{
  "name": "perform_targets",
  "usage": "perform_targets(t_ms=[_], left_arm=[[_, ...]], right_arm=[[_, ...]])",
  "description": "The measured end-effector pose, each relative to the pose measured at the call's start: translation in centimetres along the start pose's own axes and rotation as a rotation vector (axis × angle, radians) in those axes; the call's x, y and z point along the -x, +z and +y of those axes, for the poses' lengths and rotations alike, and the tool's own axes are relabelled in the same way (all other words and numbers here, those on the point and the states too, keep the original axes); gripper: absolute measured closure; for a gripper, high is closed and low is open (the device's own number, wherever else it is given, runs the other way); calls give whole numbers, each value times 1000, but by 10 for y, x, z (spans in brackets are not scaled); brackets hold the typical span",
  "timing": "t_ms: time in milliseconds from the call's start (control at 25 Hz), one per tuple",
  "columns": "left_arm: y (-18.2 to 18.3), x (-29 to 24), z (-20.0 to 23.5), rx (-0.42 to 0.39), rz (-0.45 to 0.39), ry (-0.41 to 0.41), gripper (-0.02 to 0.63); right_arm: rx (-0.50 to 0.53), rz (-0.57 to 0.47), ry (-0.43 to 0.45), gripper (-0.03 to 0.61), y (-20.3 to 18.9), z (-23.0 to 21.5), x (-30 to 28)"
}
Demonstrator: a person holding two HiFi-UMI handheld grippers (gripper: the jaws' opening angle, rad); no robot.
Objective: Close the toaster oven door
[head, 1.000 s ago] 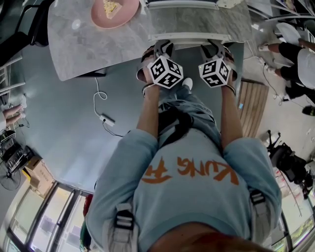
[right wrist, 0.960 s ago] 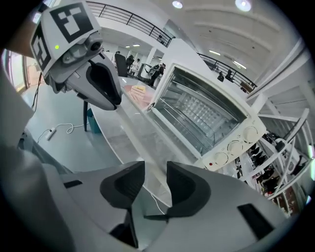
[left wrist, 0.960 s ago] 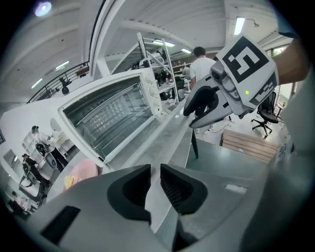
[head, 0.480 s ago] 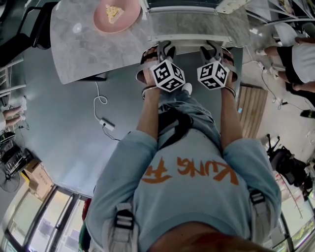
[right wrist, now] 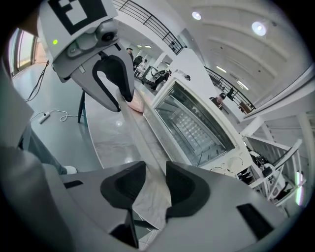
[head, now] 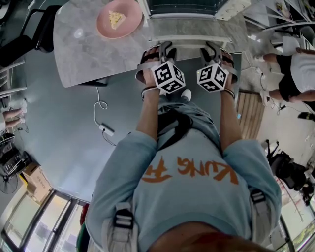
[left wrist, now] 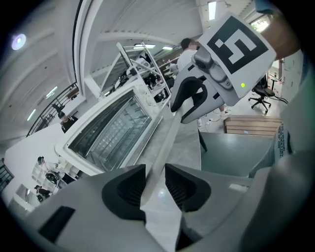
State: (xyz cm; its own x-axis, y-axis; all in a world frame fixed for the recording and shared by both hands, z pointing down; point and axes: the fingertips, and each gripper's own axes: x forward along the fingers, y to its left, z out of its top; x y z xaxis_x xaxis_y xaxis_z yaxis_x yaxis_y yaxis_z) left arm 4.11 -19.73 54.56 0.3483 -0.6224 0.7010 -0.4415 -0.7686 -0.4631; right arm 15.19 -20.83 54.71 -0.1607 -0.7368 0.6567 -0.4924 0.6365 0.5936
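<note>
Since the glass door (head: 189,27) of the white toaster oven (head: 182,6) stands open, flat over the grey marble table (head: 98,54), its long front edge (left wrist: 165,142) runs from left to right just before the person. This edge passes between the jaws of the left gripper (left wrist: 155,179), which are opening, and of the right gripper (right wrist: 156,179), which are closing. Neither seems to clamp it. Both are equally near, so the edge probably must swing up and away.
</note>
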Motion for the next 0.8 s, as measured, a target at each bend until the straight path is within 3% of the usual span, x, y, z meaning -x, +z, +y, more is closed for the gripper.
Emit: perform_targets(t_ms=[800], left_arm=[[47,10,81,57,-125,155,477]], right_arm=[[94,-105,-137,448,47,-77,5]])
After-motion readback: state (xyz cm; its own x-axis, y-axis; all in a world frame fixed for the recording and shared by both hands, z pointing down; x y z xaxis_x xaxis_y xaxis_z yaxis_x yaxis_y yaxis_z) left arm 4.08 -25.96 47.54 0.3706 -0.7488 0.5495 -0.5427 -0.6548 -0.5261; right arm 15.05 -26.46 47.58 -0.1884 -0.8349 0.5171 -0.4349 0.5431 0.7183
